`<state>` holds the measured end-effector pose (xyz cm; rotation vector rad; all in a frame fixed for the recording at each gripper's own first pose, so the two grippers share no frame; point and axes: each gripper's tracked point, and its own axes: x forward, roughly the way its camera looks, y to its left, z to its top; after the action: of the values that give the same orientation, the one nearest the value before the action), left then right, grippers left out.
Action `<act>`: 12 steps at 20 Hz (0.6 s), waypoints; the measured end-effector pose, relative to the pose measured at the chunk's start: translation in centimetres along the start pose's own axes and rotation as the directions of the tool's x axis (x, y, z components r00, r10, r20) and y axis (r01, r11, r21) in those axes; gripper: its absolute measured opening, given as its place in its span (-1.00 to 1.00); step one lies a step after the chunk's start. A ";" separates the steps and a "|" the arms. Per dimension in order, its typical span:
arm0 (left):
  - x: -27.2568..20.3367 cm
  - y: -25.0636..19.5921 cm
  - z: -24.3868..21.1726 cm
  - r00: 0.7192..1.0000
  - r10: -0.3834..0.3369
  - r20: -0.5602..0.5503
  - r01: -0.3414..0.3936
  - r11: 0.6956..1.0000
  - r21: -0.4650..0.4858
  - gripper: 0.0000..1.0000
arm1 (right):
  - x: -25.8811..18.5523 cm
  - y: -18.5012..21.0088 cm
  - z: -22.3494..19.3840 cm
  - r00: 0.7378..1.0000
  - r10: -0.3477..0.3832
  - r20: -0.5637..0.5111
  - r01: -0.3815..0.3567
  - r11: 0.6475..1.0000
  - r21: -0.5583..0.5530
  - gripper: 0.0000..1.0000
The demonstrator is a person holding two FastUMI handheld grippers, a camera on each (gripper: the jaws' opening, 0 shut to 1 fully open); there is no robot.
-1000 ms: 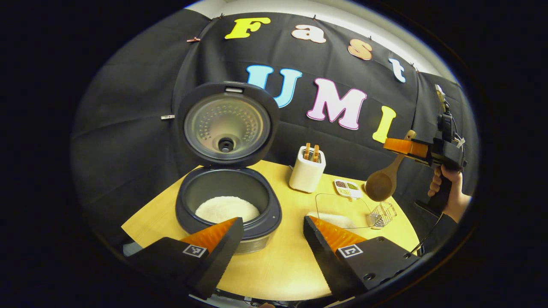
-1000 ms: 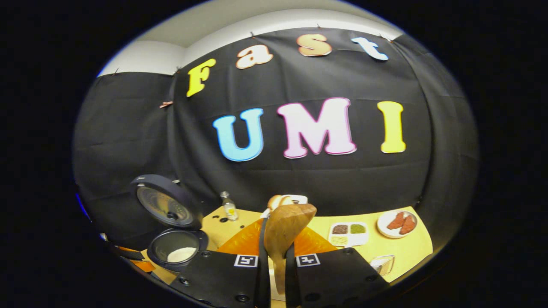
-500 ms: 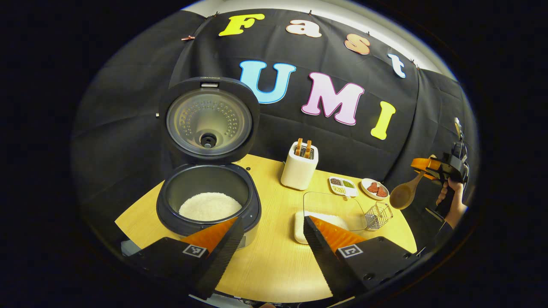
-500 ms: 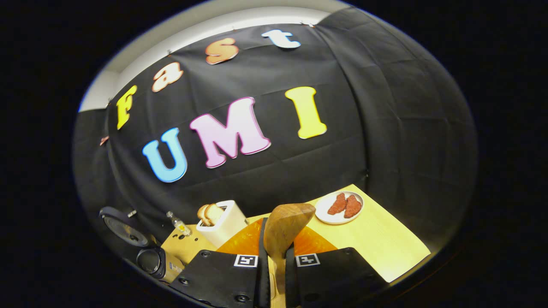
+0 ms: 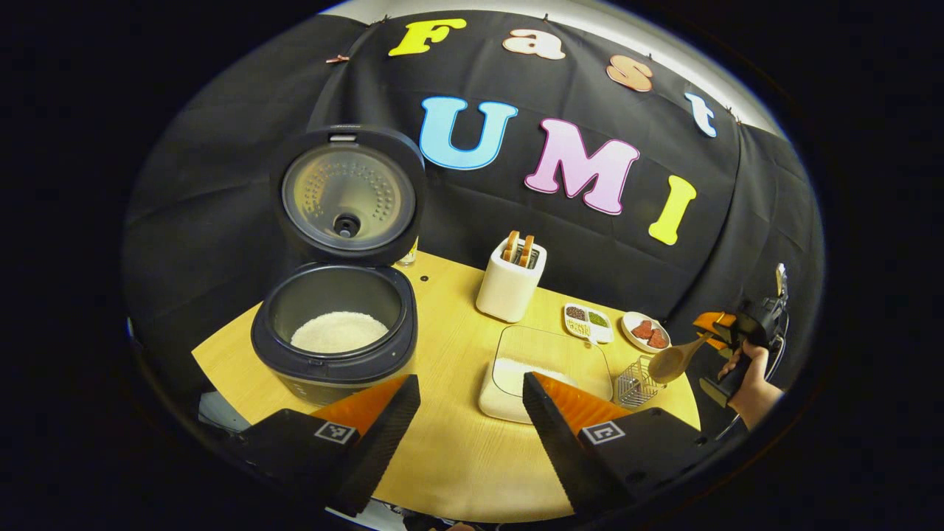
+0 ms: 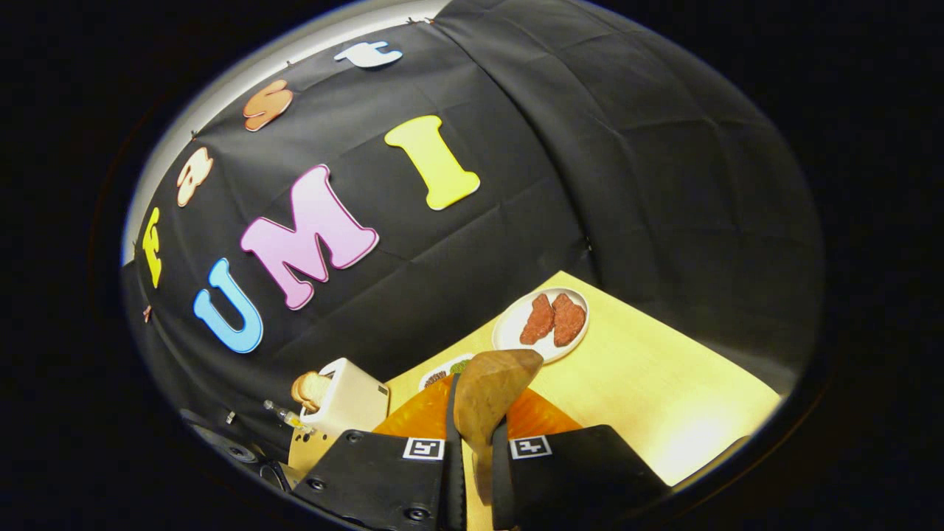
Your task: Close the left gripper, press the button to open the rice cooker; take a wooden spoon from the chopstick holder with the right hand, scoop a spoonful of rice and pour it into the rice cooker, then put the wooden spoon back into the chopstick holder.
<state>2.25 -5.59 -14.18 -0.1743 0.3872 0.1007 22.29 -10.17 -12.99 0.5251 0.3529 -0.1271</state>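
**Colours on the table**

Pale yellow wood grain across the table. Dark grey rice cooker at left – white rice inside, silvery dimpled lining under the raised lid. White toaster farther back, with browned slices. Clear tray with white rice at near right. Brown wooden spoon over a silvery wire chopstick holder. White plate – reddish pieces on it.

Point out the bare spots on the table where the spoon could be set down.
Bare table lies between the rice cooker and the rice tray, reaching to the near edge. In the right gripper view, open tabletop extends beyond the plate. The stretch around the toaster, divided dish and wire basket is crowded.
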 end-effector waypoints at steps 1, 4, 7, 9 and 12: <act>-0.2 -0.3 0.1 1.000 0.009 0.003 -0.009 1.000 0.001 0.91 | 0.7 -0.4 -0.7 1.000 -0.005 -0.018 0.005 1.000 0.013 -0.65; -0.8 -0.4 0.4 0.999 0.034 0.016 -0.034 0.999 0.004 0.91 | 2.6 -1.1 -3.4 0.997 -0.016 -0.076 0.019 0.999 0.032 -0.64; -1.6 0.6 1.9 0.996 0.074 0.046 -0.074 0.997 0.014 0.91 | 3.6 -2.0 -4.6 0.995 -0.040 -0.092 0.041 0.999 0.000 -0.64; -2.2 1.2 3.6 0.992 0.096 0.085 -0.097 0.995 0.013 0.91 | 3.8 -2.4 -5.3 0.993 -0.054 -0.105 0.053 0.999 -0.011 -0.61; -3.1 2.6 6.4 0.982 0.119 0.147 -0.124 0.992 0.026 0.91 | 3.6 -2.5 -5.3 0.994 -0.060 -0.089 0.059 0.998 -0.012 -0.57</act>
<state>1.44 -2.07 -7.56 -0.1075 0.2535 0.2254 23.59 -9.76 -19.73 0.5125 0.4559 -0.1603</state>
